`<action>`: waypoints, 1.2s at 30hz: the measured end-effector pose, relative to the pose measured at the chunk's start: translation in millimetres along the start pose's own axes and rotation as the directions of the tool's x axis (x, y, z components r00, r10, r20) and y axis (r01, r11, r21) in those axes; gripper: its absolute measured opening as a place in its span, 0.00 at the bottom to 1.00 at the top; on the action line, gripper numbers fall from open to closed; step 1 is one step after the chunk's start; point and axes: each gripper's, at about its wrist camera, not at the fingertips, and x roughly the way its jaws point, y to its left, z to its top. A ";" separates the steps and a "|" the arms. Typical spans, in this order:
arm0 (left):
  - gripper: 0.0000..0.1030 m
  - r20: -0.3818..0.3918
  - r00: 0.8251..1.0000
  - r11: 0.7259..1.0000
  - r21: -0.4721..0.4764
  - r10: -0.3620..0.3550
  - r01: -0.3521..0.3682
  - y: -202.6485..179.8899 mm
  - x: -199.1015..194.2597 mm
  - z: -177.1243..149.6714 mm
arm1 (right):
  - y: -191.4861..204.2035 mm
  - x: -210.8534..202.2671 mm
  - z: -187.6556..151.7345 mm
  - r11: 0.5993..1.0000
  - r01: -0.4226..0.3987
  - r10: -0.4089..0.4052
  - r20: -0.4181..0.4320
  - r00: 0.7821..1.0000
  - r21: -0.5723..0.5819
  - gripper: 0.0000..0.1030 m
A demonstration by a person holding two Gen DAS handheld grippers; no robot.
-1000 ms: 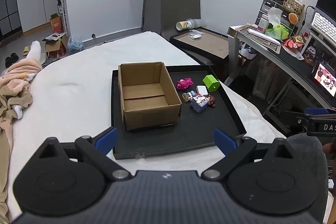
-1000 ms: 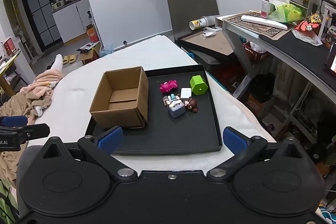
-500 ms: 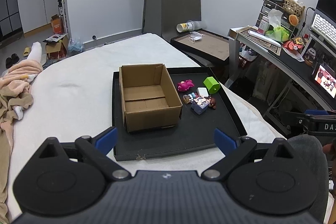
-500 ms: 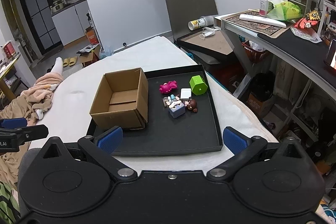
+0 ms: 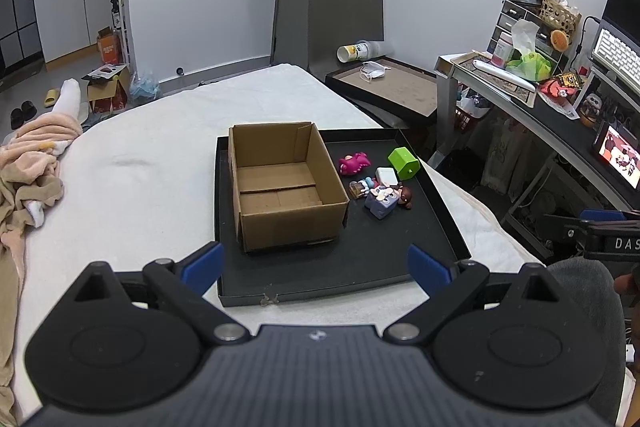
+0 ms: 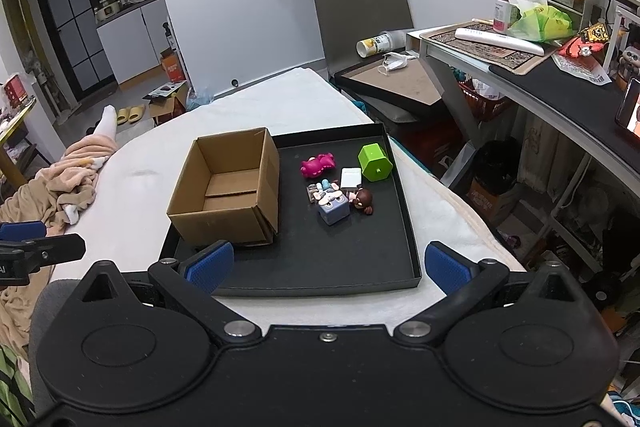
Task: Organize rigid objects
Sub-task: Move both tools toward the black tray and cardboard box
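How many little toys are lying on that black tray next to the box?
About 6: pink toy, green block, white square, blue cube, brown-haired doll, and a small jumbled figure; the cluster may hide more.

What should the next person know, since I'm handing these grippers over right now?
Left gripper and right gripper: both open, holding nothing, short of the black tray.
Cardboard box stands on the tray's left side, empty.
Beside it lie the pink toy, green block, white square, purple cube and brown-haired figurine.
Done: nothing boxed.
Left: probably move every toy into the box.
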 end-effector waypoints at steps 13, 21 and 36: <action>0.95 0.004 1.000 1.000 -0.004 -0.009 0.009 4.2 -2.2 2.2 | 4.1 -0.8 0.0 1.000 0.013 -0.013 0.000 1.000 -0.002 1.00; 0.95 0.005 1.000 1.000 -0.005 -0.010 0.010 4.2 -1.7 2.0 | 4.3 -2.1 1.0 1.000 0.023 -0.023 0.005 1.000 0.000 1.00; 0.95 -0.001 1.000 1.000 0.010 -0.026 0.026 2.1 5.6 3.7 | 4.0 -1.9 2.0 1.000 0.029 -0.029 0.003 1.000 0.001 1.00</action>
